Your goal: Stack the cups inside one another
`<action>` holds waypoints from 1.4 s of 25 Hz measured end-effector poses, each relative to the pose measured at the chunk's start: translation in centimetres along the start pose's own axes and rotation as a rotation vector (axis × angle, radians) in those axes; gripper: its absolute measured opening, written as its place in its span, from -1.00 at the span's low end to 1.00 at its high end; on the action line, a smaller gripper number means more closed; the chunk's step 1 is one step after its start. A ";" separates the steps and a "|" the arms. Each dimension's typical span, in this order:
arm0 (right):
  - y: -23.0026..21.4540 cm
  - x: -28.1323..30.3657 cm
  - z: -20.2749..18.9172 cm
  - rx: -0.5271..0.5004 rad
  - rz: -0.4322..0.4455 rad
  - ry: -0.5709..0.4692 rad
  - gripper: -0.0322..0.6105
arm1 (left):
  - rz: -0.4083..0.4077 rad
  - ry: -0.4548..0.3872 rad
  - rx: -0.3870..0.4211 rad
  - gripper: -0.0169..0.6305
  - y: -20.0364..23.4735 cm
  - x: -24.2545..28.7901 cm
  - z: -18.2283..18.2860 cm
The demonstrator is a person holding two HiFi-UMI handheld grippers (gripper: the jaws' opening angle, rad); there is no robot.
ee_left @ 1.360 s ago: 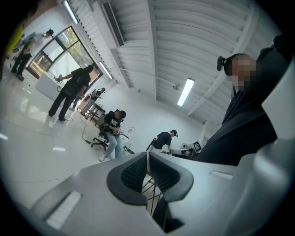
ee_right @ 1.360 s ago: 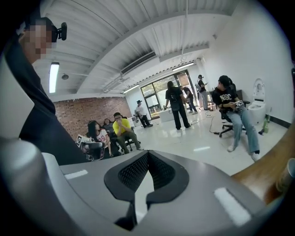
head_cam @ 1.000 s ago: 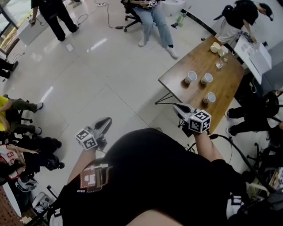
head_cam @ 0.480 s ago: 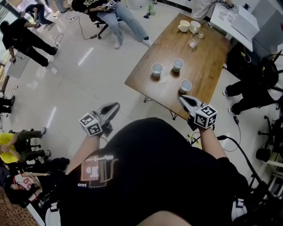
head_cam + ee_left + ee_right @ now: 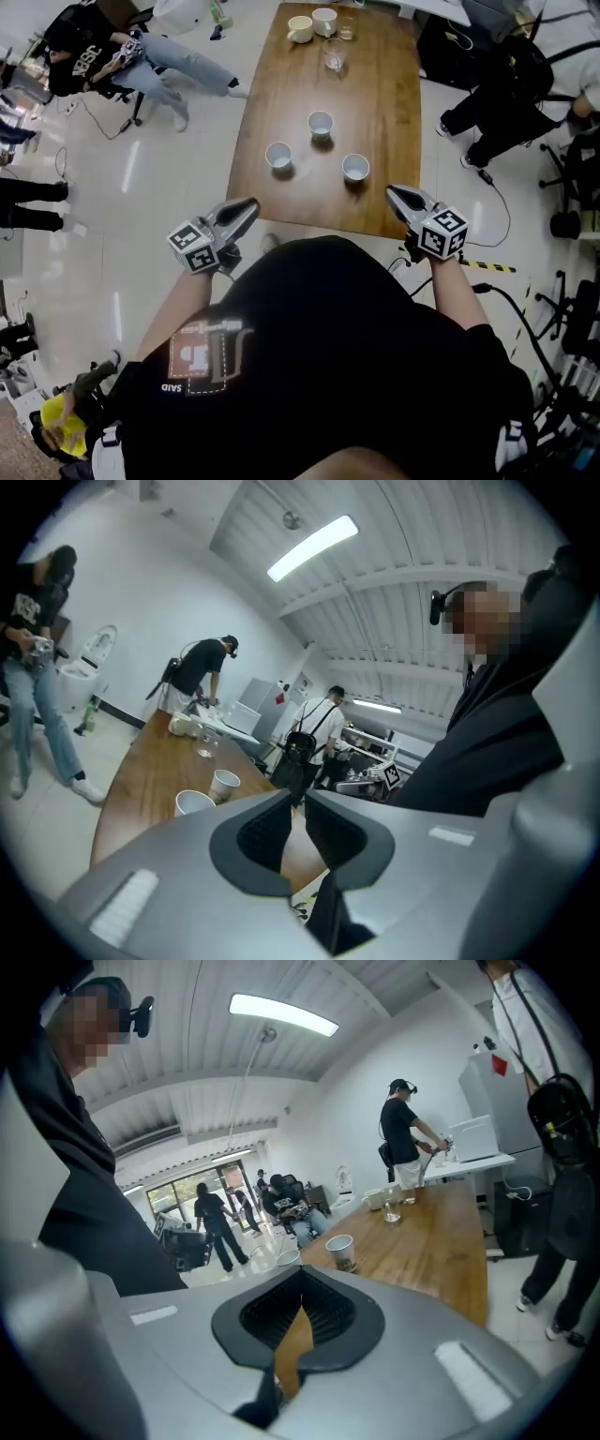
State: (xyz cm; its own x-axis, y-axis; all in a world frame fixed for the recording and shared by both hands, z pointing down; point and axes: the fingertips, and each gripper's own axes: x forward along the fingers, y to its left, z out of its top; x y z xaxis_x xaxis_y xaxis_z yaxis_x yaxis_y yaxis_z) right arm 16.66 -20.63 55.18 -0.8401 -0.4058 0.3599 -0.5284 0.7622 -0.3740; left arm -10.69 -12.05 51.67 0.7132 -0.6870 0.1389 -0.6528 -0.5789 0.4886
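Both grippers are hovering just short of the table's [image 5: 394, 103] near edge and touching nothing. The left gripper [image 5: 246, 206] is showing its jaws a narrow slit apart with nothing between them. The right gripper [image 5: 396, 193] is showing its jaws pressed together tip to tip, likewise empty. Both are pointing toward the tabletop, which I judge to be an approach posture. Either one will need to open well wider before it can take a cup wall.

Three paper cups are standing upright, mouths up, in a loose triangle on the near half of the table: the left cup [image 5: 278, 156], the far cup [image 5: 321, 123] and the right cup [image 5: 355, 167]. They are standing well apart from one another. Each is showing a plain white interior and appears empty. None is sitting inside another, so stacking is not yet begun.

At the far end, two mugs [image 5: 300, 28] and a glass [image 5: 335, 56] are sitting close together (not part of the task, in my judgement). Their contents cannot be made out.
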 end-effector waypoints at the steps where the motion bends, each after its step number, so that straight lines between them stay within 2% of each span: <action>1: -0.2 0.3 0.3 0.007 -0.039 -0.008 -0.85 | -0.041 0.017 0.007 -0.86 1.0 0.6 0.3; 6: 0.6 1.2 0.4 0.091 -0.228 -0.048 -0.68 | -0.241 0.127 0.036 -0.80 4.9 2.2 1.3; 9: 0.8 1.8 0.0 0.116 -0.296 -0.034 -0.62 | -0.299 0.147 0.056 -0.80 6.9 2.9 2.8; 12: 0.6 2.0 -0.8 0.116 -0.318 -0.023 -0.58 | -0.313 0.138 0.055 -0.81 8.0 4.0 3.5; 16: -0.6 1.5 -2.3 0.089 -0.293 0.017 -0.54 | -0.277 0.119 0.024 -0.88 7.1 6.2 3.1; 21: -2.3 1.5 -2.0 0.029 -0.201 0.056 -0.50 | -0.180 0.036 -0.010 -0.94 6.0 7.6 3.0; 28: -2.9 4.5 -1.0 -0.036 -0.123 0.095 -0.45 | -0.060 -0.004 0.005 -0.94 7.6 4.9 3.5; 35: -2.3 6.6 0.6 -0.147 -0.110 0.147 -0.35 | -0.029 -0.033 0.004 -0.94 9.0 3.0 4.1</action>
State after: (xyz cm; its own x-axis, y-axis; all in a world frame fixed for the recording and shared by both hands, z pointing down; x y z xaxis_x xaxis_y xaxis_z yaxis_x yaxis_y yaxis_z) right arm 12.26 -25.40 57.90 -0.7462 -0.4207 0.5160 -0.5831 0.7871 -0.2014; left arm -15.44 -21.13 53.01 0.7231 -0.6840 0.0966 -0.6333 -0.6006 0.4881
